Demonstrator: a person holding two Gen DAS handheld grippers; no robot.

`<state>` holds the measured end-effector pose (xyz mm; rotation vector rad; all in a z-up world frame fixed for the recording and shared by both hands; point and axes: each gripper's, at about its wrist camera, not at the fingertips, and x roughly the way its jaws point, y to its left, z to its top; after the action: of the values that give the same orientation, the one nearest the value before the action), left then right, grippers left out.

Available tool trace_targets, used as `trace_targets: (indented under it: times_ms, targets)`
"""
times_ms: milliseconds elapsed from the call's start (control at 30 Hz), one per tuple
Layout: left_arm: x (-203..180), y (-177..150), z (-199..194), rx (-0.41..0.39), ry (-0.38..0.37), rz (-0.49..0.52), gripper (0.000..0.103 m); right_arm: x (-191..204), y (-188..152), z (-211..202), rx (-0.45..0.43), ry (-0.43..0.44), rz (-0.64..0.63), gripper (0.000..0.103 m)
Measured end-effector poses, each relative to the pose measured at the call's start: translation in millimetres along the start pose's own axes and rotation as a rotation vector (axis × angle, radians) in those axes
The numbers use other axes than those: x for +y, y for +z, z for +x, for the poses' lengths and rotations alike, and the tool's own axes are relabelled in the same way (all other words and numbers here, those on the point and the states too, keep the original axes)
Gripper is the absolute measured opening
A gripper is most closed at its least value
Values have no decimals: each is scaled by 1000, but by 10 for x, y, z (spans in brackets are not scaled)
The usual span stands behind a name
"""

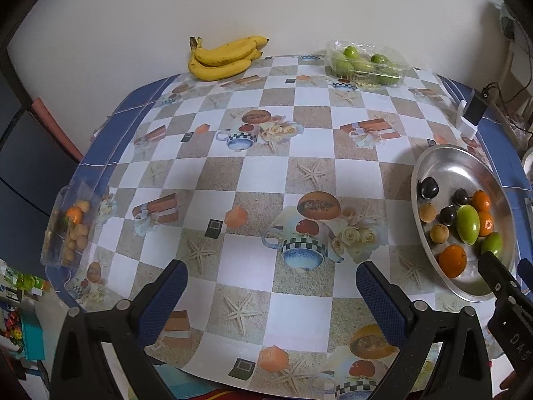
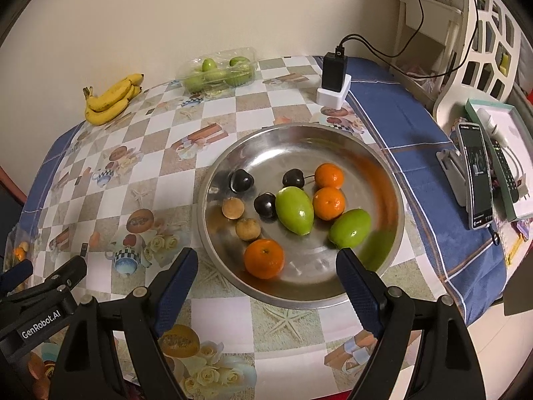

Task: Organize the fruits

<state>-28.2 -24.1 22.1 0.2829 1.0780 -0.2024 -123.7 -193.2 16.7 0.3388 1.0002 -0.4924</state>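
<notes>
A steel plate [image 2: 299,140] on the patterned table holds three oranges [image 2: 264,258], two green fruits [image 2: 294,210], three dark cherries [image 2: 241,180] and two small brown fruits [image 2: 248,229]. My right gripper [image 2: 266,280] is open and empty, hovering over the plate's near rim. My left gripper [image 1: 271,286] is open and empty above the table's middle; the plate [image 1: 449,163] lies to its right. Bananas [image 1: 223,57] and a clear box of green fruits [image 1: 366,63] sit at the far edge. A clear box [image 1: 68,226] with an orange and brown fruits sits at the left edge.
A black charger on a white stand [image 2: 334,80] stands behind the plate. A phone [image 2: 476,175], a remote and a box lie on the blue cloth at the right. A white chair [image 2: 483,43] stands beyond the table's right edge.
</notes>
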Motion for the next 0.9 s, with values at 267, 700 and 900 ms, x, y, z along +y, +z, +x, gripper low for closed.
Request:
trace_targets:
  times_ms: [267,700,900]
  targets:
    - [3,9,-9,-6,1,-2,103,21,4,16,4,-3,-9,86]
    - [-1,11,-5,-4,0,-2,103,33,-3,48,14,-2,-13,86]
    - [-2,15,-2,-4,0,-2,103,32,-3,52,17,-2,-13,86]
